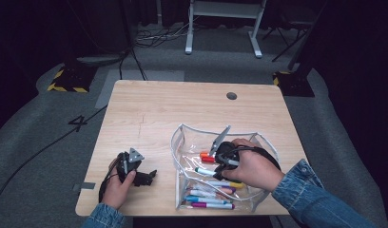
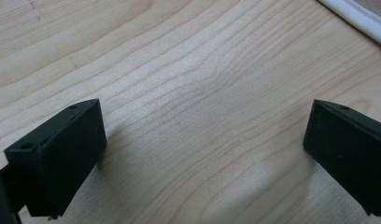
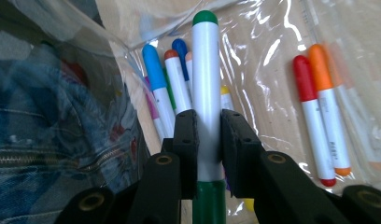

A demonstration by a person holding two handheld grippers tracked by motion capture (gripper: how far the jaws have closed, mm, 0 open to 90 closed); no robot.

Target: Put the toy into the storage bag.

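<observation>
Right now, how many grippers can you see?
2. The left gripper is by the table's near left edge, jaws open and empty. The right gripper is inside the pouch, jaws shut on a green marker.

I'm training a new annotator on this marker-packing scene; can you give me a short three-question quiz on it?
1. True or false: the right claw grips a green marker.
2. The left claw is: A) shut on a marker, B) open over bare table, C) inside the pouch.
3. What holds the other markers?

Key
1. True; its pads press the white barrel.
2. B.
3. The clear plastic pouch, with red and orange markers lying among them.
</observation>
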